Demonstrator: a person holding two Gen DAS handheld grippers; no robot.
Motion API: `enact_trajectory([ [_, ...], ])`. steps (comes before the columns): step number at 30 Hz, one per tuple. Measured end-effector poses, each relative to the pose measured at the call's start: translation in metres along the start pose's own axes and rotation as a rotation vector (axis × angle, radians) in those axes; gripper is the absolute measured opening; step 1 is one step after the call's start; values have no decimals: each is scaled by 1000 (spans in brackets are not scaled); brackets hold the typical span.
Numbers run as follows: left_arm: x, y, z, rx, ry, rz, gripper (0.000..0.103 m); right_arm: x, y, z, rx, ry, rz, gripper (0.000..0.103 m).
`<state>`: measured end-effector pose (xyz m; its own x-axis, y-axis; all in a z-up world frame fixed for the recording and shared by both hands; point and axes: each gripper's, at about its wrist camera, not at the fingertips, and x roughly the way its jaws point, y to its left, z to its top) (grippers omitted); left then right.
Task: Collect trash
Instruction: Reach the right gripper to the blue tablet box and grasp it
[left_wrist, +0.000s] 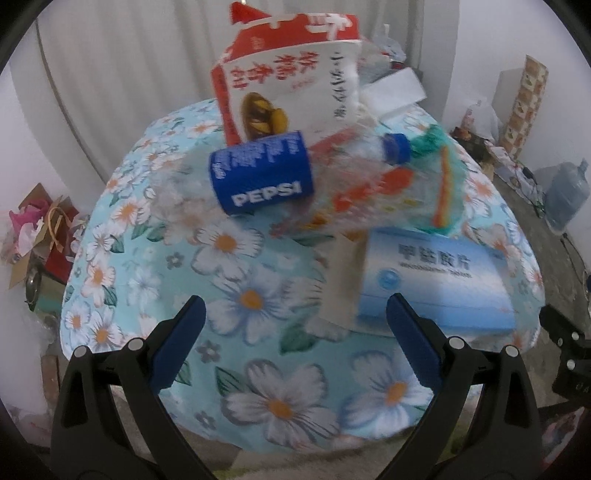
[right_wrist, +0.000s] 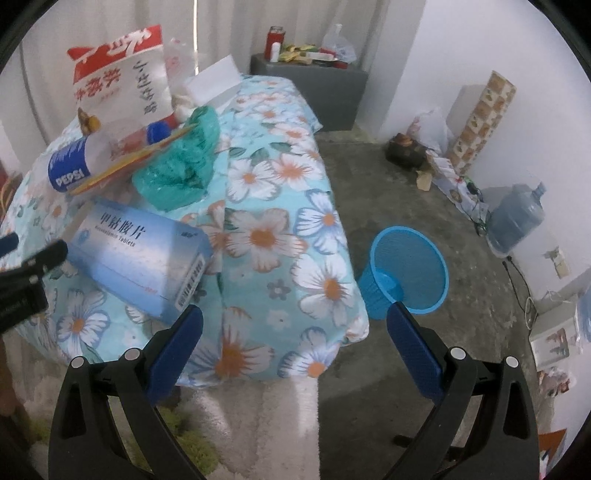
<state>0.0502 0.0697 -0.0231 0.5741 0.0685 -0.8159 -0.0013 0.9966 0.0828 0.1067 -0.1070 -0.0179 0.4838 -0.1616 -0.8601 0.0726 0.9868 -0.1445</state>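
Your left hand-held gripper (left_wrist: 295, 314) is spread wide and holds nothing, hovering over the near edge of the desk (left_wrist: 258, 369) with its flowered blue cloth. Just ahead of its right finger lies the light blue tablet box (left_wrist: 436, 284), flat on the cloth. Behind that sits the pile of trash: a blue Pepsi can (left_wrist: 262, 173) on its side, a clear plastic bottle (left_wrist: 369, 173) with a blue cap touching it, a crumpled green plastic bag (left_wrist: 443, 177) to the right, and a red and white snack bag (left_wrist: 284, 74) standing upright at the back. Your right hand-held gripper (right_wrist: 295, 325) is also spread wide and empty, held past the desk's near right corner, over the cloth edge and the floor (right_wrist: 406, 184). The blue mesh waste basket (right_wrist: 406, 269) stands on the concrete floor just beside that corner, upright, close to your right finger. A large water jug (right_wrist: 517, 218) stands by the wall, well apart from the basket.
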Motion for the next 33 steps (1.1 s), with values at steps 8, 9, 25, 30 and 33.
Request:
enact_trajectory([
  [8,12,20,5,-29,14,28,94,7,13,5,-61,14,-9,97],
  [9,13,21,6,-30,17,31,94,8,14,5,-63,15,-8,97],
  [25,21,29,6,-37,26,29,94,12,21,9,-85,15,-10,97],
  [30,21,38,7,-45,5,-32,94,4,21,9,-105,-71,141,97],
  [33,19,49,7,-72,-29,-115,94,2,33,13,-200,-114,270,97],
])
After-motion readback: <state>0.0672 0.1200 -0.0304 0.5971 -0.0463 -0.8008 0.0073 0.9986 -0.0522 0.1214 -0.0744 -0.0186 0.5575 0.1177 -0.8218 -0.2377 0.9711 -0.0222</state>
